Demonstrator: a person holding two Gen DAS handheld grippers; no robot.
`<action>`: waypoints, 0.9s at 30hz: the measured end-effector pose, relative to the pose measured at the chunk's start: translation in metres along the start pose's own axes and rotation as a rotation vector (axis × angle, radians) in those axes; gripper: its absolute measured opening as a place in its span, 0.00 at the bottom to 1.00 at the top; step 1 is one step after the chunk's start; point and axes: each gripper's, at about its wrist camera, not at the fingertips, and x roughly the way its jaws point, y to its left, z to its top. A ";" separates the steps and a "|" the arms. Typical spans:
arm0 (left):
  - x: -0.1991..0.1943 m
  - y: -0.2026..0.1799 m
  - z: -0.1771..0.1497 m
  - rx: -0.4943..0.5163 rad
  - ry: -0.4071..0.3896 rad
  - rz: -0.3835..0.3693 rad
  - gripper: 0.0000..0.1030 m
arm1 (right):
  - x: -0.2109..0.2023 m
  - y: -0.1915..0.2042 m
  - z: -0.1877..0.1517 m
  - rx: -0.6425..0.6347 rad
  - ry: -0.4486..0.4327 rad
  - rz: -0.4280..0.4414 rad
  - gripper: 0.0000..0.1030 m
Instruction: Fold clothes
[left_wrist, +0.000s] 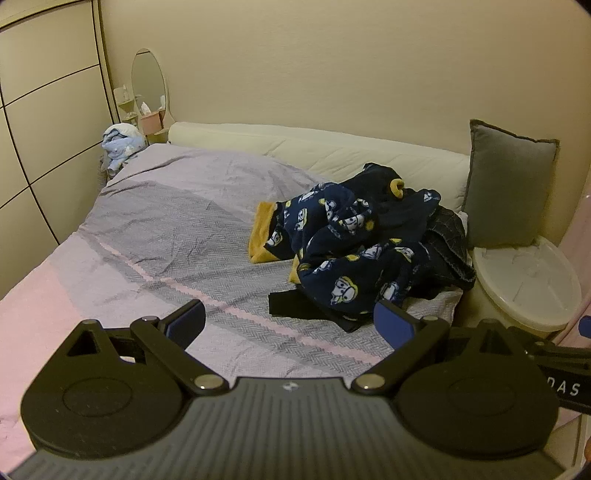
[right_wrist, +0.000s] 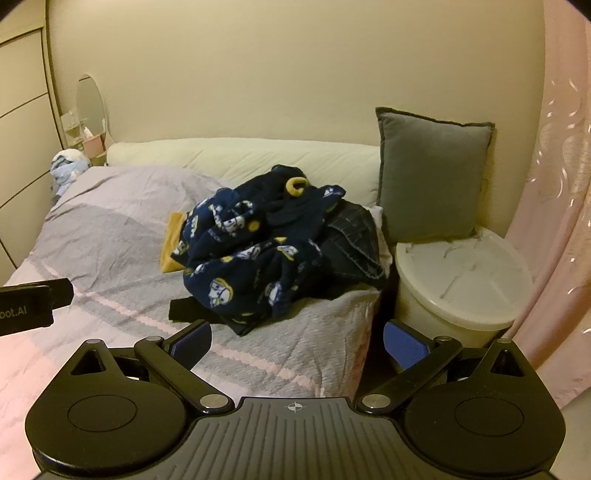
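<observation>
On herringbone bedspread (left_wrist: 155, 229), crumpled fleece pajamas (left_wrist: 347, 236), both tongs (left_wrist: 290, 325) (right_wrist: 297, 341) wide apart

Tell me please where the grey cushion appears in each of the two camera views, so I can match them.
Left wrist view: the grey cushion stands at the far right, against the wall, above the white round bin.
Right wrist view: the grey cushion stands right of centre, again above the white round bin.
Shared landmark: the navy patterned clothes pile, left of the cushion in both.

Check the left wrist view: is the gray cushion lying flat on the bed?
No, the gray cushion stands upright against the wall, beside the white lidded bin.
</observation>
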 end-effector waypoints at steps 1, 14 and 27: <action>0.000 0.001 -0.001 -0.001 0.000 -0.001 0.94 | 0.000 0.000 0.000 -0.002 0.000 -0.002 1.00; -0.001 0.012 -0.018 -0.018 0.003 -0.017 0.94 | -0.007 0.008 0.003 -0.016 -0.006 -0.009 1.00; -0.006 0.020 -0.031 -0.026 0.006 -0.026 0.94 | -0.012 0.011 0.000 -0.021 -0.030 -0.011 0.99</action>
